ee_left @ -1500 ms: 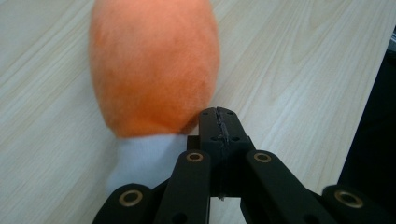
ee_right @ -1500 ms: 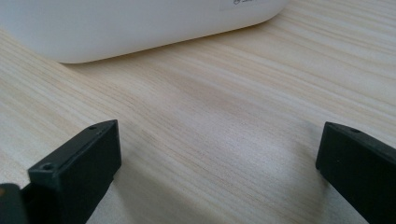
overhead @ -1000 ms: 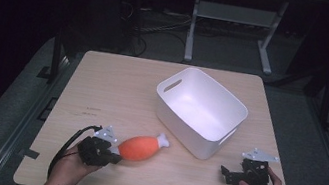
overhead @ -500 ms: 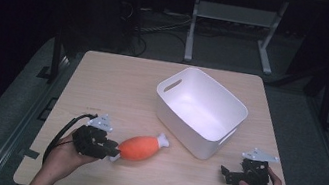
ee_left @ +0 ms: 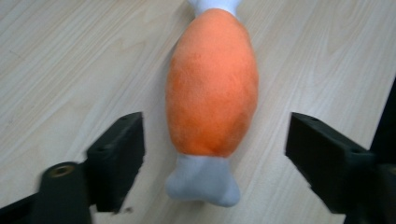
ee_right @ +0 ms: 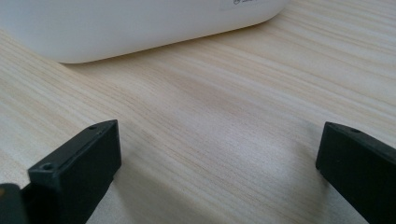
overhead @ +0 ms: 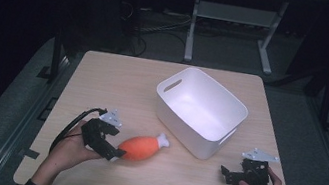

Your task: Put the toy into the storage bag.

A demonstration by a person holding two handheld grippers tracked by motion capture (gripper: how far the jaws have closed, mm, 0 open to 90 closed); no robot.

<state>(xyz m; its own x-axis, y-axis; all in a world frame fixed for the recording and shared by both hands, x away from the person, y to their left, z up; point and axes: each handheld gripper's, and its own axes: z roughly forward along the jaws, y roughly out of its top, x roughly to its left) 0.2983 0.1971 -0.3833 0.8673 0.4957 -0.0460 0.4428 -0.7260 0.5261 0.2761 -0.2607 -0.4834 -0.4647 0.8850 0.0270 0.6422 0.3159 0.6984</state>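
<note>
Left gripper (overhead: 113,152), near the table's (overhead: 119,80) front-left corner: jaws spread wide either side of the toy's (ee_left: 212,88) grey end, neither touching it. Toy: orange plush, white tip toward the bin (overhead: 200,110). Right gripper (overhead: 229,175), front-right corner: jaws apart over bare wood. Bin: white, right of centre.

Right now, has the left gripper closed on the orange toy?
No, the left gripper stands open, its jaws apart on either side of the orange toy, touching neither side.
</note>
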